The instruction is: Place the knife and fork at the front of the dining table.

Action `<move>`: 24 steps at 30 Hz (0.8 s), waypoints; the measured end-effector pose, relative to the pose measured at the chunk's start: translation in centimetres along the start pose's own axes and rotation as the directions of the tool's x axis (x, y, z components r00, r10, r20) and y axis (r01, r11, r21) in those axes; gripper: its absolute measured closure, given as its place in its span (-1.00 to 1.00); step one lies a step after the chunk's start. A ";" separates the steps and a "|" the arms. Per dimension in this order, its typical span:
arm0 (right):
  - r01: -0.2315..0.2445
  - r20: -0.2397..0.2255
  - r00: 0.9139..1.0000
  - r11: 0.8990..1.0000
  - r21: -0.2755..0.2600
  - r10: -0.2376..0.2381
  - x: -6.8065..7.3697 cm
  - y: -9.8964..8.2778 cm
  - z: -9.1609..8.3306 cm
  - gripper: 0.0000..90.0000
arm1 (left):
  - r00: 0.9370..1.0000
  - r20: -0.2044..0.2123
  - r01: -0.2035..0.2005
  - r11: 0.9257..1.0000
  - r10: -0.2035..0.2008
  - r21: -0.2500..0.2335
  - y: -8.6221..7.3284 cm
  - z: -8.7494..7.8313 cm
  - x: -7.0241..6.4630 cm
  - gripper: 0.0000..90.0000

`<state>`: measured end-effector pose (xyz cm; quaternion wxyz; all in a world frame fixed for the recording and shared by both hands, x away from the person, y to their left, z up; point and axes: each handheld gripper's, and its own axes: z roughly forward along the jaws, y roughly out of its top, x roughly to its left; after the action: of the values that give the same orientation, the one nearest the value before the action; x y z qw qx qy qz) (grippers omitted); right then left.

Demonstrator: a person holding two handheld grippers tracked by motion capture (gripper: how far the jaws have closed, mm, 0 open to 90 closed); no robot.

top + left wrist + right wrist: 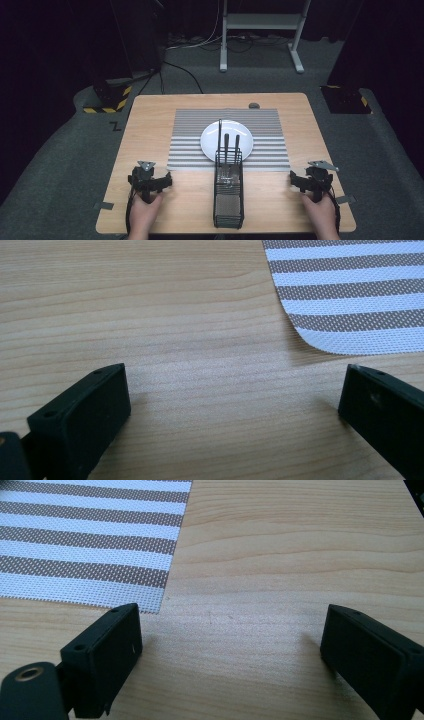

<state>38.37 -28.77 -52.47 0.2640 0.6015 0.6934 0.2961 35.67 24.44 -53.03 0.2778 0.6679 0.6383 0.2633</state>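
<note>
Dark grey carpet surrounds the light wooden tabletop (pixel 150 130), where a grey-and-white striped placemat (pixel 190 145) carries a white plate (pixel 210 142). At the near middle stands a black wire cutlery caddy (pixel 228 200) with three dark-handled utensils (pixel 226 142) upright in its far end, overlapping the plate's near rim. The left hand-held gripper (pixel 147 181) rests on bare wood near the mat's left corner, jaws wide and holding nothing. The right hand-held gripper (pixel 311 181) sits near the right corner, likewise wide and empty, well apart from the caddy.
</note>
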 end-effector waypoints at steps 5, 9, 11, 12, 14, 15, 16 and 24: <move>0.002 -0.001 1.000 1.000 0.000 -0.002 0.0 0.0 0.0 -0.79 | 1.000 -0.001 0.001 1.000 -0.001 0.000 0.0 0.0 0.0 -0.99; 0.004 -0.004 1.000 1.000 0.000 -0.004 0.0 0.0 0.0 -0.79 | 1.000 0.006 0.000 1.000 0.000 -0.003 -0.3 -0.2 0.0 -0.99; 0.009 -0.011 1.000 1.000 0.000 -0.009 -0.1 0.0 0.0 -0.79 | 1.000 0.005 -0.001 1.000 0.001 -0.004 -0.3 -0.3 0.0 -0.99; 0.008 -0.018 1.000 1.000 -0.002 -0.008 -0.2 0.0 0.0 -0.79 | 1.000 0.007 -0.004 1.000 0.004 -0.003 -0.3 -0.3 0.0 -0.99; 0.013 -0.023 1.000 1.000 -0.002 -0.013 -0.2 0.0 0.0 -0.79 | 1.000 0.009 -0.009 1.000 0.009 -0.001 -0.4 -0.3 0.1 -0.99; 0.015 -0.025 1.000 1.000 -0.002 -0.015 -0.3 0.0 0.0 -0.78 | 1.000 0.008 -0.009 1.000 0.009 -0.001 -0.4 -0.3 0.1 -0.99; 0.019 -0.026 0.999 1.000 -0.003 -0.019 -0.3 0.0 -0.1 -0.77 | 1.000 0.009 -0.011 1.000 0.011 -0.001 -0.4 -0.4 0.1 -0.99; 0.044 -0.032 0.998 0.998 -0.042 -0.045 -0.1 -0.2 -0.8 -0.70 | 0.998 0.013 -0.061 0.998 0.062 -0.023 -0.7 -1.0 -0.4 -0.95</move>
<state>37.66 -28.97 -52.08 0.2716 0.5754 0.7045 0.3144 34.43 24.09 -52.84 0.2812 0.6859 0.6126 0.2742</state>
